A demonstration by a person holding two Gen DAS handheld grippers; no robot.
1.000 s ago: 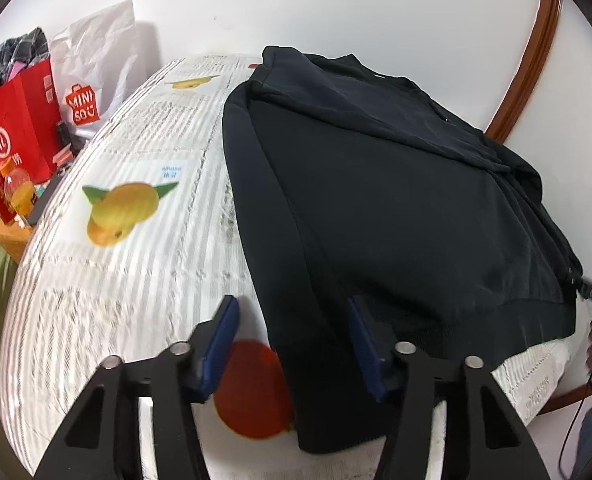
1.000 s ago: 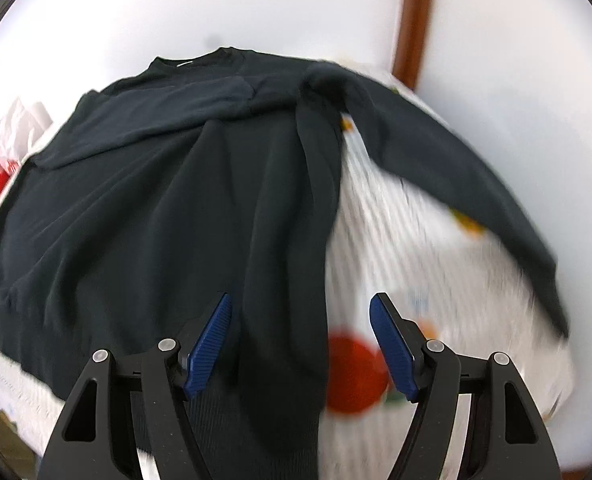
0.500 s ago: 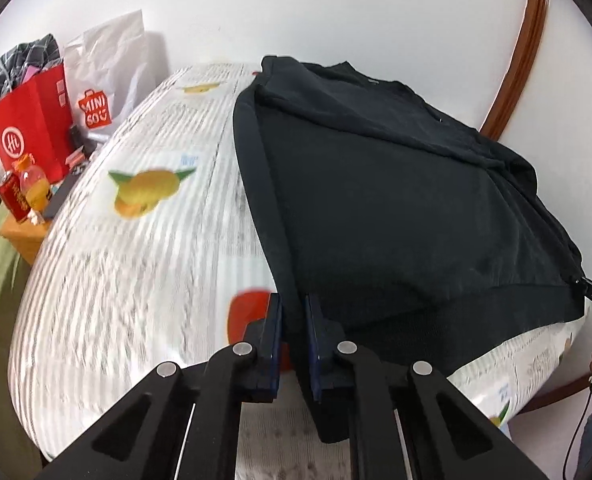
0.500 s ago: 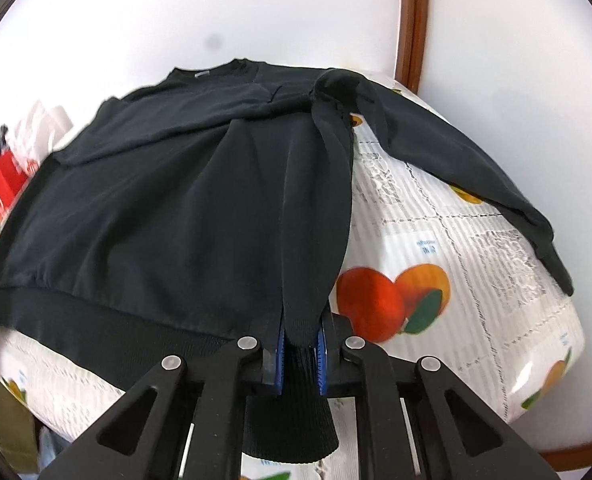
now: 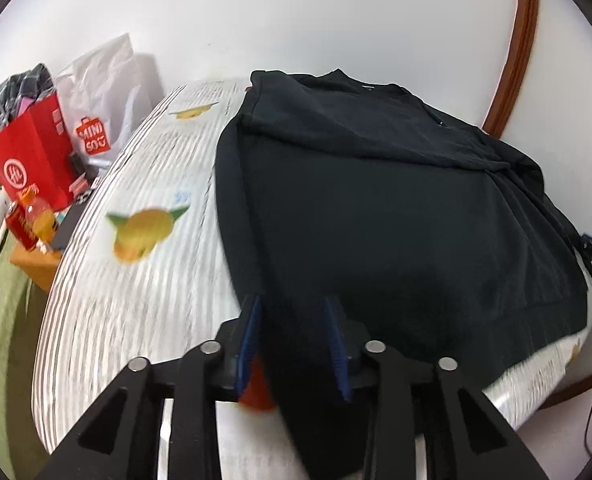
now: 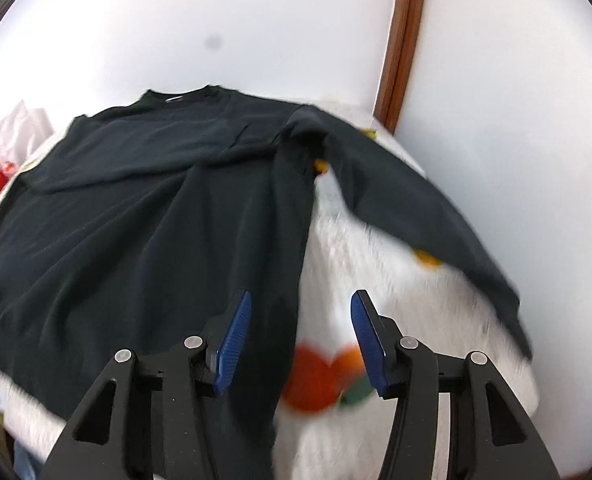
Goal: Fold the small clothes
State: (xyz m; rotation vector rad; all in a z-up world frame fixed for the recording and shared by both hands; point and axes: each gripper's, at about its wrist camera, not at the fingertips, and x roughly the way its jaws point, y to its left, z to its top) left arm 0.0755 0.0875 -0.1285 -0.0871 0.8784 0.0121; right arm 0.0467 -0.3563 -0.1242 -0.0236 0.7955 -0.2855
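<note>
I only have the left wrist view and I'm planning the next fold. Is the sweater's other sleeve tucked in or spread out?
Observer: Spread out. The sleeve lies on the sheet, angled away from the sweater body.
Operator: Is the right tool gripping anything?
Observer: No. The right tool is open; the sweater's side edge lies between its fingers, unclamped.
Operator: What's under it?
Observer: An orange fruit print on the sheet, beside that edge.
</note>
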